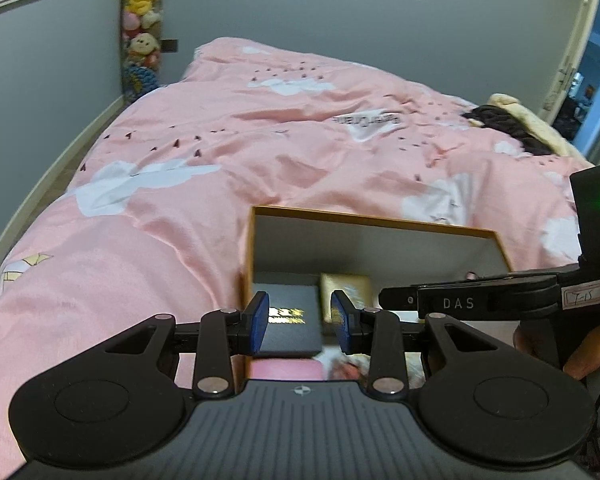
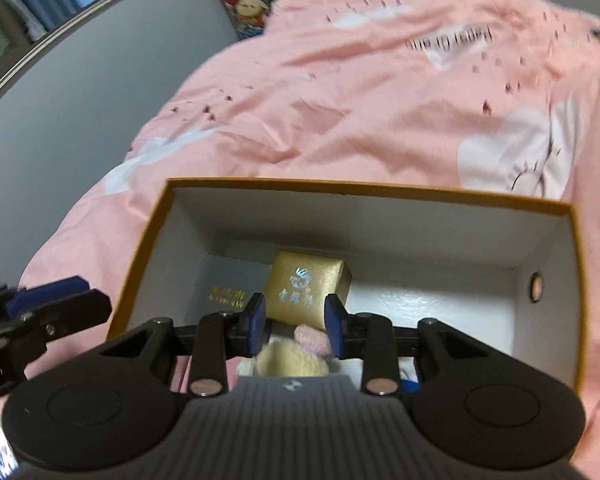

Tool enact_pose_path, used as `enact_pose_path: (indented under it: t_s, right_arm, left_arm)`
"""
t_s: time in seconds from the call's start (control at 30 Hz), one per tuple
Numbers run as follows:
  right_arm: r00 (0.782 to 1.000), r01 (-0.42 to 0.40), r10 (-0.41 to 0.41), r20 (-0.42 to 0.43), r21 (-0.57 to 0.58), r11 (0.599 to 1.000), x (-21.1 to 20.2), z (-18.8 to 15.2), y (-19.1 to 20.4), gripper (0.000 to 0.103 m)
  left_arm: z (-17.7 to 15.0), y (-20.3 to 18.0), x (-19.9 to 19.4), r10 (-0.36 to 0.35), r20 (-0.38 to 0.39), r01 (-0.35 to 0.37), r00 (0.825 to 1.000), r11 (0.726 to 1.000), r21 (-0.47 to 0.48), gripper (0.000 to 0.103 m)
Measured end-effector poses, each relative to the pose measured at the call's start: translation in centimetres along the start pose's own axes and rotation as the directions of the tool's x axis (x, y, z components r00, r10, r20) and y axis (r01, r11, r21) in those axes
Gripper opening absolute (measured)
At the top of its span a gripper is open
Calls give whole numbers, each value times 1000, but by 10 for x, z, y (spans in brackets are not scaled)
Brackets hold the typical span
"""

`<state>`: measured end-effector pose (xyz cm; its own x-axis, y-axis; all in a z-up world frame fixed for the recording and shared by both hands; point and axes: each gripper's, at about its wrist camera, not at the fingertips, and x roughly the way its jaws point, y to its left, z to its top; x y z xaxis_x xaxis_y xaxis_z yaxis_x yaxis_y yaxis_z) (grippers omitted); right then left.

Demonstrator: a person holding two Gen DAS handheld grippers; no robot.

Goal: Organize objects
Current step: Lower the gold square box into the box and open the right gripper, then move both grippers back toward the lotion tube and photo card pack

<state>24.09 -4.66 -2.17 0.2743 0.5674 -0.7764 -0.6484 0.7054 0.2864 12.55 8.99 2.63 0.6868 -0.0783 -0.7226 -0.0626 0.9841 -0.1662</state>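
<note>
Two hand-held grippers, left (image 1: 300,326) and right (image 2: 296,326), jaws apart, empty | gold box (image 2: 306,288) tilted in orange box (image 2: 364,188)

Left gripper (image 1: 300,328) and right gripper (image 2: 296,326) side by side, fingers parted

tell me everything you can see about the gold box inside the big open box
The gold box is a small cube-like case with a fine-textured, metallic gold finish, looking like a jewellery case. Its front face carries a silvery round emblem above a line of silvery characters. It is shut and leans slightly, resting on the white floor of the orange-rimmed open box. A dark flat box with gold lettering lies beside it, and a pale knitted plush lies in front of it. The right gripper hovers open in front of it, not touching.
</note>
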Motion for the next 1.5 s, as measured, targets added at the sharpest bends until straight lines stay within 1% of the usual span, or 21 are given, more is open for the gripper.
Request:
enact_pose_path:
  t_s: [0.07,0.2,0.37,0.5,0.63,0.7,0.8,0.87,0.9,0.93,0.97,1.0,1.03,1.07,1.1,1.17,1.2,1.27,1.4,1.5]
  right_arm:
    - [1000,-4,4,23,-23,1000,-17,-9,3,35]
    - [997,-36,39,64,-51,998,-52,-31,6,36]
    - [994,-37,44,102,-68,997,-92,-70,9,36]
    - [993,4,4,115,-64,998,-113,-103,8,40]
    - [989,97,-89,120,-56,994,-129,-136,1,42]
    - [984,139,-135,119,-32,990,-135,-150,-8,44]
    - [972,209,-209,106,16,978,-140,-166,-24,47]
    - [959,269,-273,82,51,962,-140,-175,-38,48]
    - [951,297,-301,67,70,952,-139,-180,-45,50]
    - [947,311,-316,53,87,946,-139,-185,-51,52]
    - [945,320,-326,35,111,941,-138,-189,-59,52]
    - [945,321,-326,25,131,938,-137,-193,-65,53]
    - [947,312,-319,26,140,940,-137,-198,-69,53]
    - [948,309,-316,31,138,941,-137,-201,-70,53]
    - [947,312,-318,34,130,941,-137,-204,-70,53]
    - [948,309,-315,41,114,944,-135,-206,-69,55]
    - [951,302,-307,39,110,947,-132,-207,-69,55]
    - [953,295,-300,32,112,949,-127,-206,-70,55]
    - [961,273,-278,17,123,954,-119,-205,-75,55]
    - [963,265,-268,9,119,957,-114,-205,-75,55]
  left_arm:
    - [-5,-5,-11,-24,1,24,1000,1000,11,39]
    - [-18,-15,-33,-93,-12,94,996,995,39,39]
    - [-39,-27,-52,-171,-53,175,984,983,62,39]
    - [-59,-38,-59,-215,-95,224,972,970,92,39]
    - [-79,-56,-51,-236,-178,265,955,950,163,39]
    - [-90,-67,-44,-215,-232,265,949,941,211,39]
    - [-105,-81,-37,-186,-285,265,941,925,274,39]
    - [-116,-89,-30,-162,-321,263,933,916,303,39]
    - [-122,-91,-26,-150,-338,262,929,912,315,40]
    - [-127,-93,-22,-136,-356,259,925,909,325,40]
    - [-133,-94,-17,-107,-372,244,922,908,342,40]
    - [-139,-97,-14,-74,-379,224,923,901,371,43]
    - [-145,-99,-11,-43,-378,208,925,889,408,49]
    - [-150,-101,-10,-18,-375,195,927,876,440,55]
    - [-154,-104,-8,6,-376,187,927,861,473,55]
    - [-161,-108,-6,20,-392,199,920,836,511,56]
    - [-162,-108,-4,22,-405,209,914,830,516,56]
    - [-166,-109,2,45,-424,208,904,822,531,56]
    - [-170,-110,12,103,-422,175,901,802,571,56]
    - [-172,-110,18,132,-422,159,897,795,586,56]
